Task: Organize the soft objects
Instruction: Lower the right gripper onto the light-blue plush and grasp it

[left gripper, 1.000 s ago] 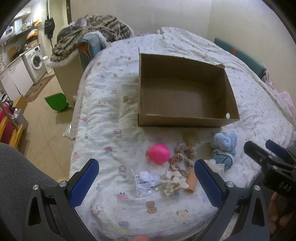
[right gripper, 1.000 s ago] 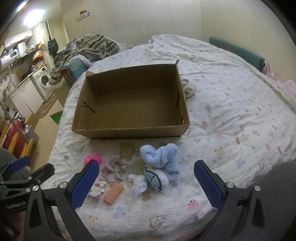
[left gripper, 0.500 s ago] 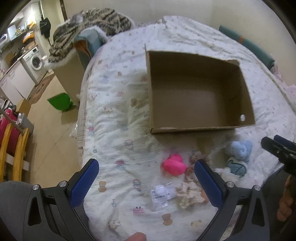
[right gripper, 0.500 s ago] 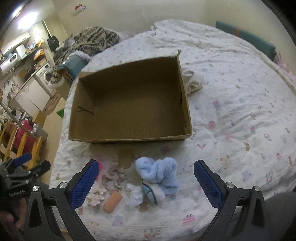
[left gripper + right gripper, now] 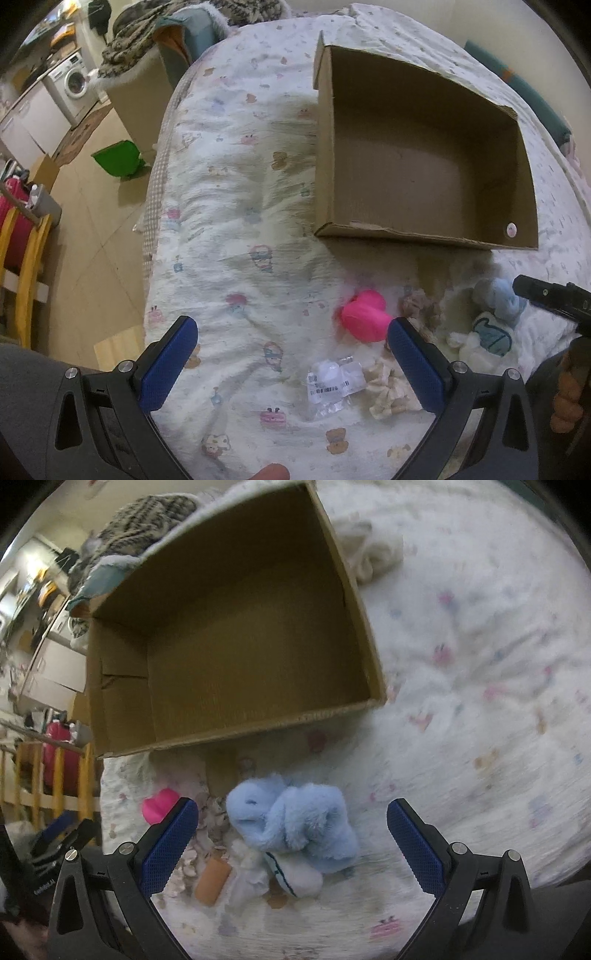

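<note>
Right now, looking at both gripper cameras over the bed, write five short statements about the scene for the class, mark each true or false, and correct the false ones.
1. The cardboard box has nothing inside. True.
2. The right gripper is shut on the fluffy light blue item. False: its jaws stand wide open, with the blue item lying on the bedspread between them.
3. The pink toy lies outside the box, in front of its near wall. True.
4. The left gripper holds the clear plastic packet. False: it is open and holds nothing; the packet lies on the bedspread.
5. The small orange cylinder is in the box. False: it lies on the bedspread, left of the blue item.
</note>
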{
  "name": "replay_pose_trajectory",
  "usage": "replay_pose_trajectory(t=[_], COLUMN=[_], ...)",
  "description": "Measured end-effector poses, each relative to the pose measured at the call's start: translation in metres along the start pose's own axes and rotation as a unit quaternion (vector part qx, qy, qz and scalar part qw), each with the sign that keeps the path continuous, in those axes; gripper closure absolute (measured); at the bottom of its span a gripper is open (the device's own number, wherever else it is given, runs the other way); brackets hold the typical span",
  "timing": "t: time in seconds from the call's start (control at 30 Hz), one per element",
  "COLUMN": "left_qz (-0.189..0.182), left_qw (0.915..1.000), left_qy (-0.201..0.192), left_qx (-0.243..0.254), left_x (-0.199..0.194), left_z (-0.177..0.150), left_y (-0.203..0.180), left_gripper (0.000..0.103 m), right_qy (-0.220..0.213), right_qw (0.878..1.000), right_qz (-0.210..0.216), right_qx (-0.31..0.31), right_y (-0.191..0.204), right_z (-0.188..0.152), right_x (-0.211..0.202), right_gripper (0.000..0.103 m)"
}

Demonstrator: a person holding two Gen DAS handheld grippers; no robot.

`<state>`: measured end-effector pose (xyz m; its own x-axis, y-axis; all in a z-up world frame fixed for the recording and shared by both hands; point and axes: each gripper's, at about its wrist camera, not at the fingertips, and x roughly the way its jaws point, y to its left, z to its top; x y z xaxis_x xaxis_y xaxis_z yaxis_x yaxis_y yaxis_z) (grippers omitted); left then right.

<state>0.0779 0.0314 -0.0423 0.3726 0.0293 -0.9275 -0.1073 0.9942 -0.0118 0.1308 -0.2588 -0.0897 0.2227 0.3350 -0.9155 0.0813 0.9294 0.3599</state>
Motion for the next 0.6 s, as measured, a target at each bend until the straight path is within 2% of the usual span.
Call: replay_pose_trajectory(t=[0.13,0.2,0.3,0.43,0.47,0.5,0.6], left_qz=[0.000,-0.002,-0.004,-0.008,-0.008,-0.008,-0.008], left_qw=[0.9999,0.9999,0.9997,0.9995,0.9996,0.9997,0.9996], left_qy=[0.008,0.011,0.015,0.021,0.020,0.019,0.020], left_qx=[-0.007,-0.012,-0.021,-0.021,-0.018,-0.016,-0.018], left_x=[0.004,0.006,0.008,0.011,0.011,0.011,0.011], left_z=[0.001,0.001,0.002,0.003,0.003,0.002,0.002], left_y=[0.003,0.005,0.007,0.005,0.004,0.004,0.005], left_gripper=[0.000,0.000,0.000,0.000,0.000,0.000,0.000], right_qy=[0.013,0.022,0.043,0.064,0.071,0.077,0.080], right_qw=[0.999,0.999,0.999,0.997,0.996,0.996,0.995], right_qz=[0.024,0.023,0.009,-0.043,-0.048,-0.050,-0.051], right_qx=[0.031,0.039,0.031,0.002,-0.005,-0.010,-0.017], right_y=[-0.011,-0.015,-0.015,-0.005,-0.004,-0.004,-0.003], right_z=[0.001,0.000,-0.004,-0.012,-0.013,-0.014,-0.016], right_x=[0.007,0.012,0.021,0.036,0.039,0.045,0.053], right_gripper=[0.000,0.000,0.000,0.001,0.007,0.018,0.028])
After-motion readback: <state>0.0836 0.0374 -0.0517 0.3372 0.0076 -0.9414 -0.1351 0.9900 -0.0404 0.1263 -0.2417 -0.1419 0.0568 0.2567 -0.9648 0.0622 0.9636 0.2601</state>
